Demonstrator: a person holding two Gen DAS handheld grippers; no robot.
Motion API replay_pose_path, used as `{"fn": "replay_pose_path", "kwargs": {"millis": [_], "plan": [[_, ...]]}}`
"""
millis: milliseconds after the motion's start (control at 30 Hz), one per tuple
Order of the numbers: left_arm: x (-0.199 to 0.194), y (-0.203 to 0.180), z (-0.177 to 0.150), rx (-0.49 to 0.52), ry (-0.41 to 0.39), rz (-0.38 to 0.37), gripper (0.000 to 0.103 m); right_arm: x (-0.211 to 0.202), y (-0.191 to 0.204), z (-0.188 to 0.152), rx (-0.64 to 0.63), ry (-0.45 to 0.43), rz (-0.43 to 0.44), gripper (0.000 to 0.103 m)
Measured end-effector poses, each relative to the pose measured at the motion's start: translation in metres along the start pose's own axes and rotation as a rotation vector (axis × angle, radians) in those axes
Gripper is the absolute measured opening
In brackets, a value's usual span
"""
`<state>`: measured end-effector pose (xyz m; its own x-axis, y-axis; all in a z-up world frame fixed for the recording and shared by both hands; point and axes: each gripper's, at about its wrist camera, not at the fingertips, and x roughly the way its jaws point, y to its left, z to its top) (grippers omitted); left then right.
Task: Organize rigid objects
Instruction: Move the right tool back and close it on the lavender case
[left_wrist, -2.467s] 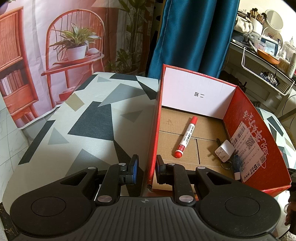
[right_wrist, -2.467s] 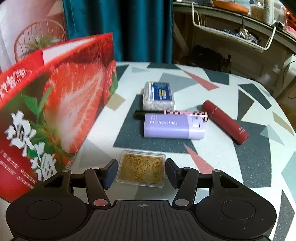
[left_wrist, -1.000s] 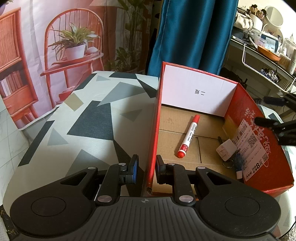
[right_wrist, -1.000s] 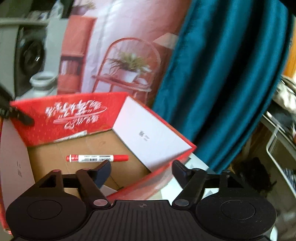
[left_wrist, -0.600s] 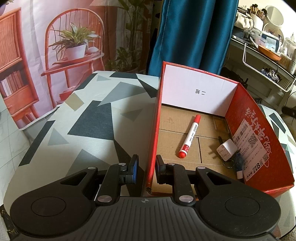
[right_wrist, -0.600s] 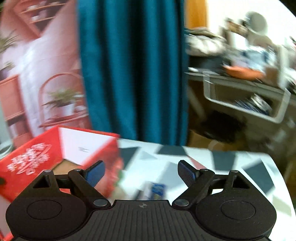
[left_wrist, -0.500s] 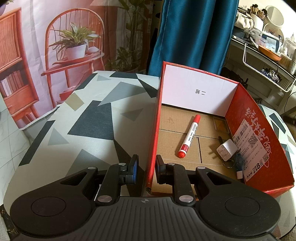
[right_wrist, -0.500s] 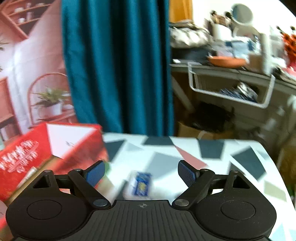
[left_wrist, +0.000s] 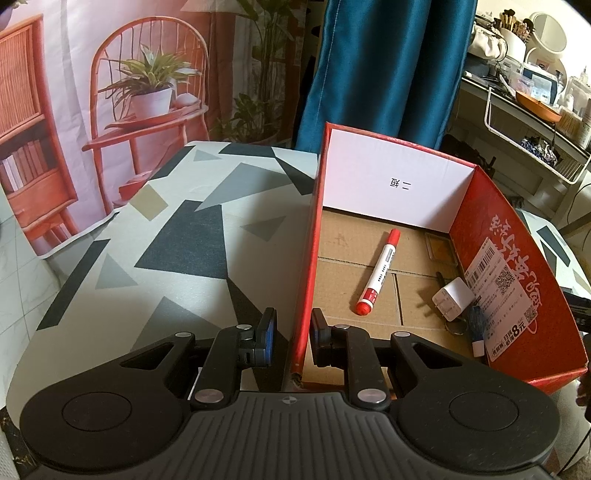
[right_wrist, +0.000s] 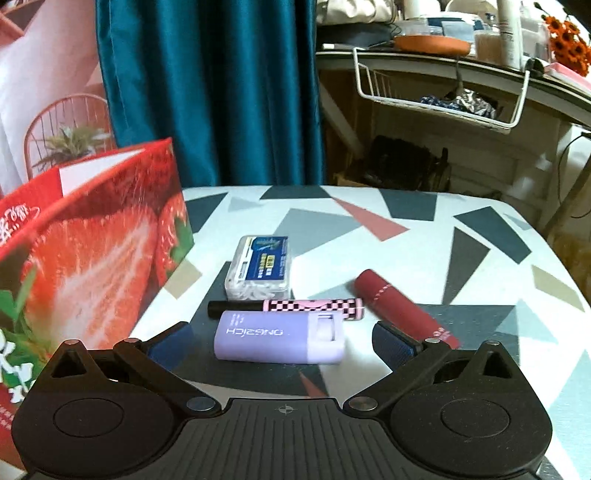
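Only the left wrist view shows inside the red box (left_wrist: 517, 266): one red marker (left_wrist: 380, 271), one white charger (left_wrist: 453, 299), one gold card (left_wrist: 437, 248). The left gripper (left_wrist: 293, 332) is clamped on its wall. The right gripper (right_wrist: 282, 341) is opening over four table items, the purple case (right_wrist: 279, 341) between its fingers, untouched.

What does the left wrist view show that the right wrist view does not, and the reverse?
Only the left wrist view shows the box's inside: a red marker, a white charger plug and a gold card, with the left gripper clamped on the box's near wall.

Only the right wrist view shows items still on the table: a lilac case, a checkered pen, a maroon tube and a floss pick box, with the right gripper opening, nothing held.

Both show the red box and the patterned tabletop.
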<state>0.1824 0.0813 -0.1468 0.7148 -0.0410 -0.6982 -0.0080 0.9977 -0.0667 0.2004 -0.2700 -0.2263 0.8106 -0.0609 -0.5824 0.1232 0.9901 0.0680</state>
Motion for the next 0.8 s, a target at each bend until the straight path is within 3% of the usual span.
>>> {"fn": "replay_pose_path", "kwargs": {"millis": [467, 633, 800], "plan": [[-0.001, -0.001, 0.001, 0.001, 0.004, 0.008, 0.021, 0.044, -0.001, 0.001, 0.149, 0.047, -0.052, 0.102], [-0.001, -0.001, 0.000, 0.000, 0.004, 0.008, 0.021, 0.039, 0.006, -0.004, 0.097, 0.036, -0.100, 0.085], [-0.001, -0.001, 0.001, -0.008, 0.004, 0.004, 0.021, 0.029, 0.007, -0.010, 0.091, 0.028, -0.082, 0.084]]}}
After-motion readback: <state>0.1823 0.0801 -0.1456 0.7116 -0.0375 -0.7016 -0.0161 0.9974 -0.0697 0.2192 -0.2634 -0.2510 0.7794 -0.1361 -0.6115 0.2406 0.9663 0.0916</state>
